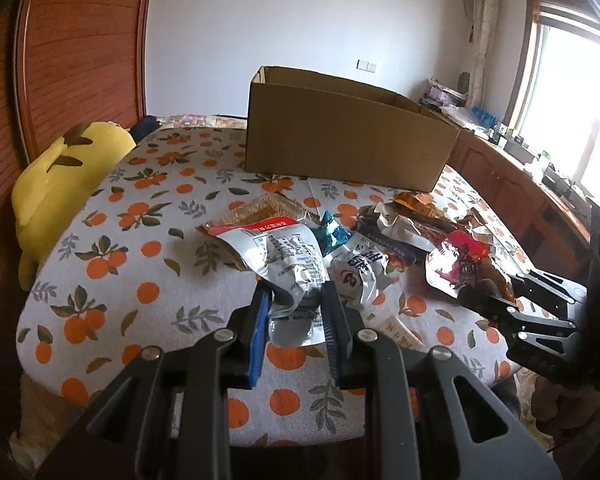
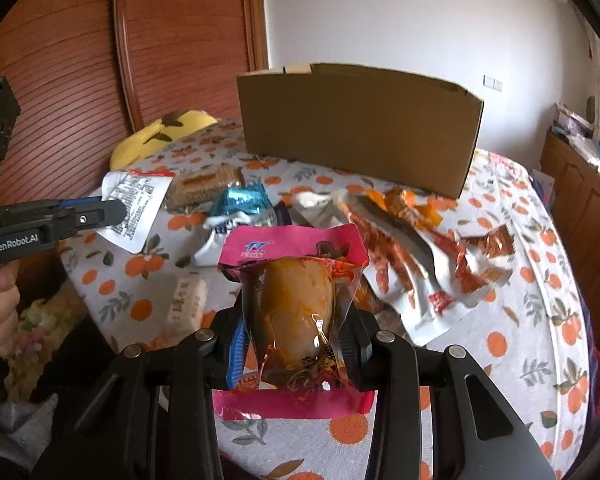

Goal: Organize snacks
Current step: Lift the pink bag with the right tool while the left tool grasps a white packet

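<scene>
My left gripper (image 1: pixel 295 298) is shut on a silver snack packet with a red top edge (image 1: pixel 284 256), holding it just above the table; it also shows in the right wrist view (image 2: pixel 134 204). My right gripper (image 2: pixel 296 316) is shut on a pink-topped clear packet with an orange-brown snack inside (image 2: pixel 296 296), lifted over the table. An open cardboard box (image 1: pixel 348 136) stands at the back; it also shows in the right wrist view (image 2: pixel 356 124). Several loose snack packets lie between me and the box: a teal one (image 1: pixel 334 232), a white one (image 1: pixel 360 276) and orange-red ones (image 2: pixel 404 240).
The table carries an orange-print cloth (image 1: pixel 132 248). A yellow plush toy (image 1: pixel 64 172) lies off its left edge by a wooden wardrobe (image 1: pixel 72 48). A brown woven-look packet (image 1: pixel 260 210) lies behind the silver one. Wooden cabinets (image 1: pixel 512 184) run under the window at right.
</scene>
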A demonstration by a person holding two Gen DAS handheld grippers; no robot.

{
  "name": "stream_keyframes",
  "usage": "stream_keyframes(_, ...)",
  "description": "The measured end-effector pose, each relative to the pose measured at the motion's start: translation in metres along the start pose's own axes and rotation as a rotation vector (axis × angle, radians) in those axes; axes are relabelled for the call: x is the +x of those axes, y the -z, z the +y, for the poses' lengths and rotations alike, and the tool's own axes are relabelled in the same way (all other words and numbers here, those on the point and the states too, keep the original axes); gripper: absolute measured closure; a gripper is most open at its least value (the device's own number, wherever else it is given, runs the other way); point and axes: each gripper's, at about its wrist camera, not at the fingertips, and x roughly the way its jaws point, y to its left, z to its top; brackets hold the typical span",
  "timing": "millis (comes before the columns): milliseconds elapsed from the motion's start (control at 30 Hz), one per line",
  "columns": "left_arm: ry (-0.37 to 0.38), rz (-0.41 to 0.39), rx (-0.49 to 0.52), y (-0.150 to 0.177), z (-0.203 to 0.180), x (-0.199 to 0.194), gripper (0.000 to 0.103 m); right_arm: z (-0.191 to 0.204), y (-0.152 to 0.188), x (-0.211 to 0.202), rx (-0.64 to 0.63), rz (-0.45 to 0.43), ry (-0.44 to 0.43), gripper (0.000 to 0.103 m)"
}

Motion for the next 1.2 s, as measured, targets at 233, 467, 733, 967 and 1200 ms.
stream_keyframes(233, 0.017, -0.032, 0.023, -0.013, -0.007, -0.009, 0.081, 0.002, -0.013, -0.013, 0.009, -0.021, -0.013, 0.065)
stream_keyframes(467, 0.039, -0.076, 0.07, -0.042, -0.018, -0.014, 0.081, 0.002, -0.031, -0.018, -0.018, -0.029, 0.007, 0.065)
stream_keyframes(733, 0.072, -0.11, 0.127, -0.079, -0.025, -0.005, 0.08, -0.009, -0.059, -0.014, -0.03, -0.041, 0.031, 0.065)
stream_keyframes(967, 0.103, -0.124, 0.153, -0.113, -0.027, 0.016, 0.08, -0.026, -0.091, -0.008, -0.04, -0.058, 0.06, 0.065)
stream_keyframes(1200, 0.113, -0.151, 0.188, -0.144, -0.028, 0.034, 0.08, -0.039, -0.127, 0.002, -0.054, -0.079, 0.082, 0.064)
